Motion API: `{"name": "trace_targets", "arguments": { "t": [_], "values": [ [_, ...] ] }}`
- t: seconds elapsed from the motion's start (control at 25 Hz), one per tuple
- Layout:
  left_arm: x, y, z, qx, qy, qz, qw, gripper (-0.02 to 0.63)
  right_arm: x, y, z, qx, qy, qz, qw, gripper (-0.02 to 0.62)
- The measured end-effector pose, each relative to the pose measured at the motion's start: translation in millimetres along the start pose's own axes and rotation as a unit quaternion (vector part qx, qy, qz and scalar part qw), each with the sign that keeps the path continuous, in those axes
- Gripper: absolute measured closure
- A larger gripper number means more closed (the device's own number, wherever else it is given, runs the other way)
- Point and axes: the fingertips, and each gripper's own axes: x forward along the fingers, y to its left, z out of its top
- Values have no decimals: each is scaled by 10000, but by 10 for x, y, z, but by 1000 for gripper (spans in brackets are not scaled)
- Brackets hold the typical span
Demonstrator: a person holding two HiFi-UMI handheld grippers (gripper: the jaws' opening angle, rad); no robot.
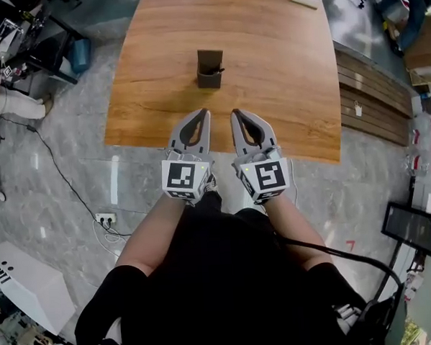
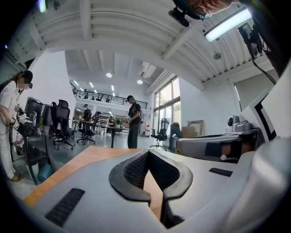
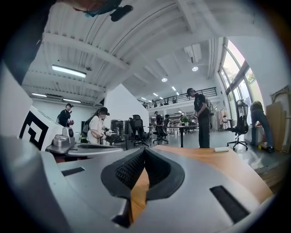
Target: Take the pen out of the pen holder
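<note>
A dark brown pen holder (image 1: 210, 68) stands upright near the middle of the wooden table (image 1: 268, 72). A short dark pen end (image 1: 221, 70) seems to stick out at its right rim, too small to be sure. My left gripper (image 1: 202, 114) and right gripper (image 1: 235, 114) hover side by side over the table's near edge, well short of the holder. Both are shut, with nothing between the jaws. In the left gripper view the left gripper (image 2: 148, 153) has its tips together, and in the right gripper view so does the right gripper (image 3: 144, 150); neither view shows the holder.
A small pale block (image 1: 303, 0) lies at the table's far right corner. Wooden planks (image 1: 369, 88) run along the floor to the table's right. A power strip (image 1: 105, 219) with a cable lies on the floor at left. Office chairs and standing people fill the room behind.
</note>
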Motion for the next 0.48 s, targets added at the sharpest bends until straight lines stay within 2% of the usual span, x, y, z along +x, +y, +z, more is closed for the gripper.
{"name": "trace_targets", "arguments": {
  "t": [0.16, 0.48],
  "values": [
    [274, 237, -48, -11, 104, 16, 9999, 606, 329, -164, -6, 52, 10, -46, 10000, 581],
    [786, 462, -270, -37, 300, 193, 9994, 606, 822, -515, -287, 141, 248, 92, 9996, 581]
  ]
}}
